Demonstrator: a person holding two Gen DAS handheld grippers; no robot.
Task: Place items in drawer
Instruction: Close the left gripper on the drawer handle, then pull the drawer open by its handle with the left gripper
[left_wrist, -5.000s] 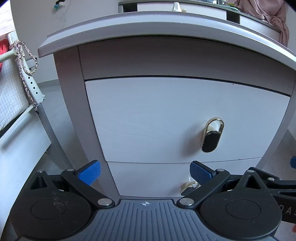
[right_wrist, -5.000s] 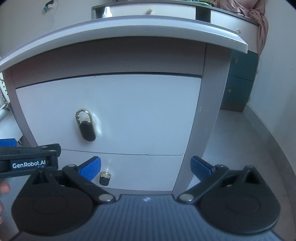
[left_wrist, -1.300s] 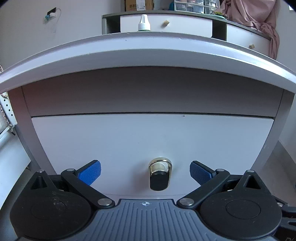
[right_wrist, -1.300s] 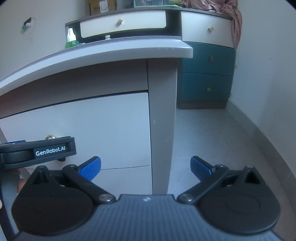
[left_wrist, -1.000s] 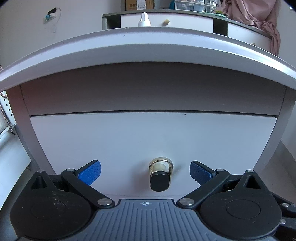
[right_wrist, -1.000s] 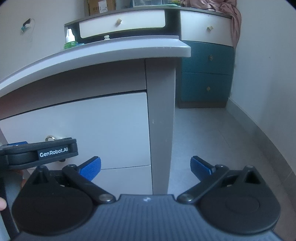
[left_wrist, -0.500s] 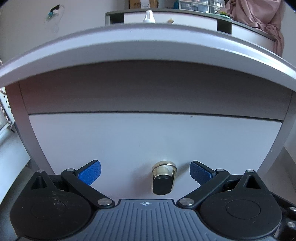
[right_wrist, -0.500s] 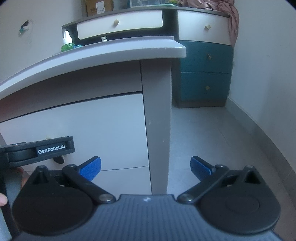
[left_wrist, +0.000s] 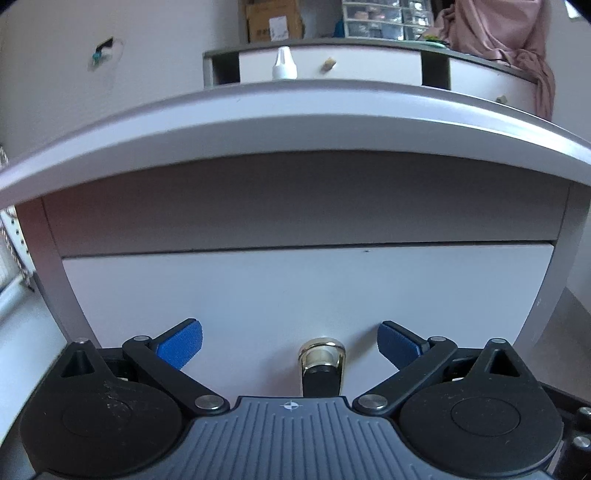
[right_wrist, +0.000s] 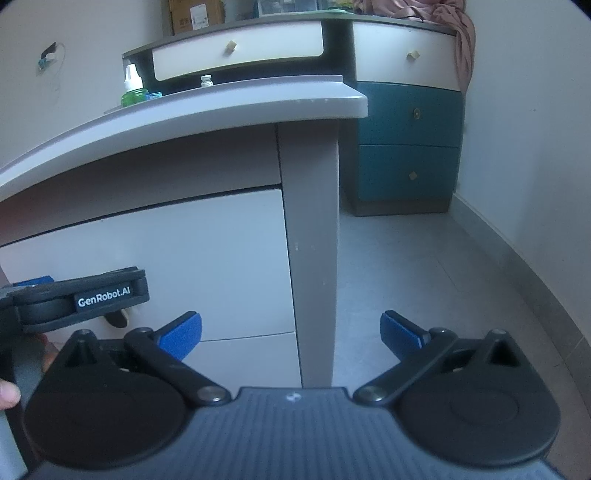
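A grey nightstand has a white top drawer (left_wrist: 295, 288), closed, with a gold and black handle (left_wrist: 321, 363). My left gripper (left_wrist: 290, 341) is open, its blue pads on either side of the handle, close in front of it. My right gripper (right_wrist: 290, 332) is open and empty, off the nightstand's right front leg (right_wrist: 314, 258). The left gripper's body (right_wrist: 85, 295) shows in the right wrist view in front of the drawer (right_wrist: 166, 258). A green bottle (right_wrist: 132, 90) and a small white bottle (right_wrist: 207, 80) stand on the nightstand top (right_wrist: 184, 114).
A teal and white dresser (right_wrist: 410, 140) stands at the back right against the wall. Pink cloth (left_wrist: 498, 37) hangs over it. A cardboard box (left_wrist: 275, 18) sits on its top. Grey tiled floor (right_wrist: 424, 277) lies right of the nightstand.
My left gripper has tilted up and edged closer to the handle, which now sits lower between the pads. My right gripper has drifted slightly right and back.
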